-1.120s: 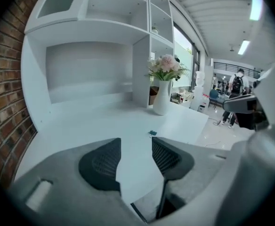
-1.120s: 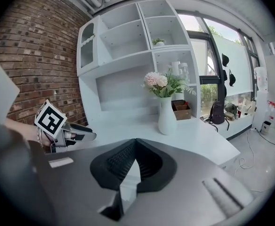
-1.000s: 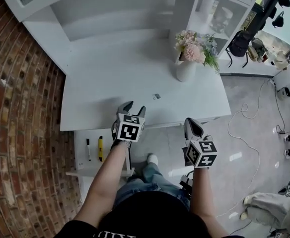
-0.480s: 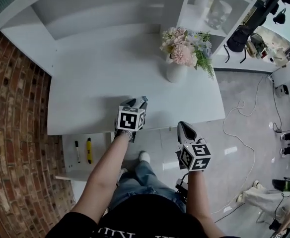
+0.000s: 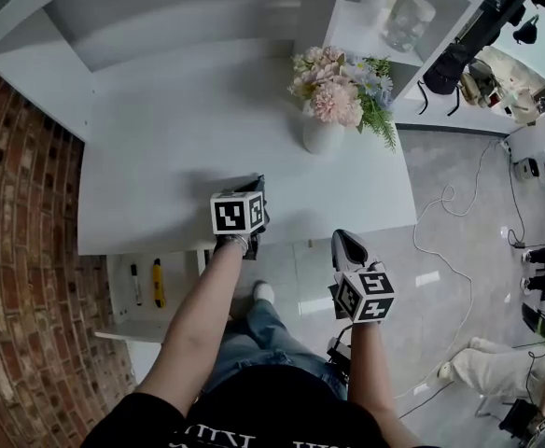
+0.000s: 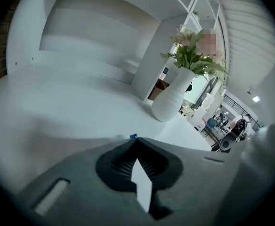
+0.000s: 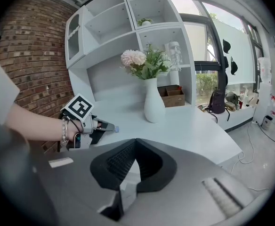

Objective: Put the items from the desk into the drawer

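My left gripper point(image 5: 257, 185) rests low on the white desk point(image 5: 160, 157) near its front edge. Its jaws have just been closing and now stand shut, with a small blue item point(image 6: 133, 136) pinched at their tips. The right gripper view shows the same blue item point(image 7: 116, 129) sticking out of the left gripper point(image 7: 110, 126). My right gripper point(image 5: 341, 237) hangs off the desk's front edge, over the floor, shut and holding nothing. An open drawer point(image 5: 123, 320) below the desk's left end holds a black marker point(image 5: 135, 285) and a yellow marker point(image 5: 158, 282).
A white vase of pink flowers point(image 5: 324, 136) stands on the desk's right part, beyond the left gripper. White shelving point(image 5: 366, 17) rises behind the desk and a brick wall point(image 5: 20, 278) runs along the left. My legs are under the desk edge.
The left gripper has moved forward and down onto the desk over the small item, rolled, and gone from open to shut. The right gripper has sunk a little.
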